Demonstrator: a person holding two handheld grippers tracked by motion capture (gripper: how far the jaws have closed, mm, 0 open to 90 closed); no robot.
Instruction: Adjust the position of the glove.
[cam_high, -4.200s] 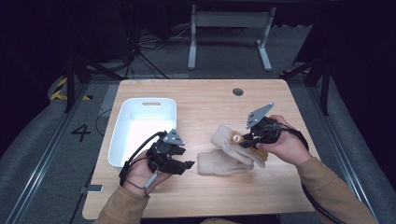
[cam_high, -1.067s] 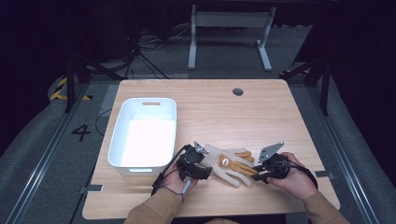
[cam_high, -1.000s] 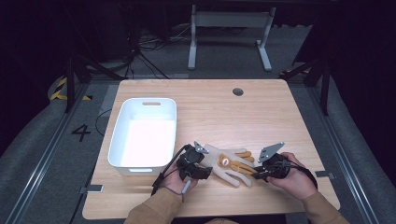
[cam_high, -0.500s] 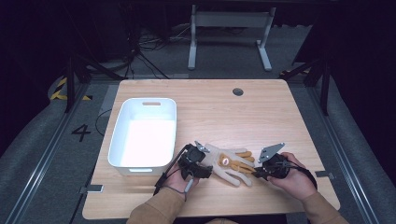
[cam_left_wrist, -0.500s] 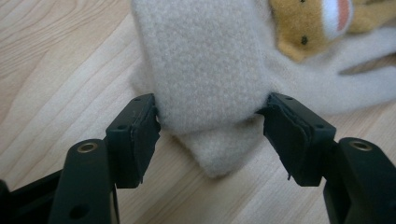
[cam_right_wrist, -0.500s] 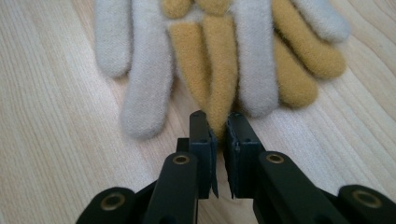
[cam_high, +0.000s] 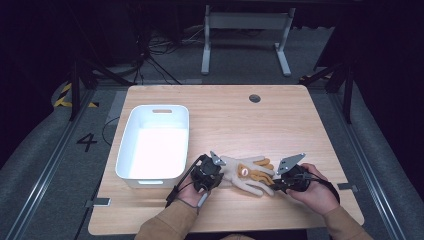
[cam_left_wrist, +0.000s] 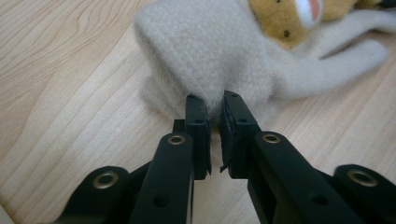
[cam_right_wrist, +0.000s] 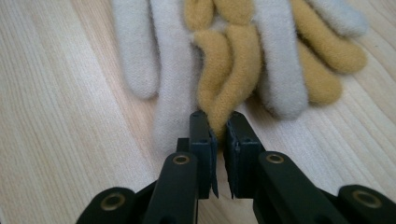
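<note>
A beige fleece glove (cam_high: 247, 175) with mustard-yellow fingers and an animal patch lies flat near the table's front edge. My left gripper (cam_high: 212, 176) is shut on the glove's cuff (cam_left_wrist: 210, 70), pinching a fold of the beige fabric between its two black jaws. My right gripper (cam_high: 282, 182) is shut on the tip of a mustard-yellow finger (cam_right_wrist: 224, 88) at the glove's other end. Beige and yellow fingers (cam_right_wrist: 280, 60) fan out ahead of the right jaws. A hand holds each gripper from below.
A white plastic bin (cam_high: 155, 142) stands on the left half of the wooden table (cam_high: 280, 125), just beyond my left gripper. A round cable hole (cam_high: 254, 98) sits near the far edge. Dark floor and a desk frame lie behind.
Both grippers came down to the table's front edge with the glove, which now lies spread flat between them. Over the last second almost nothing has shifted.
</note>
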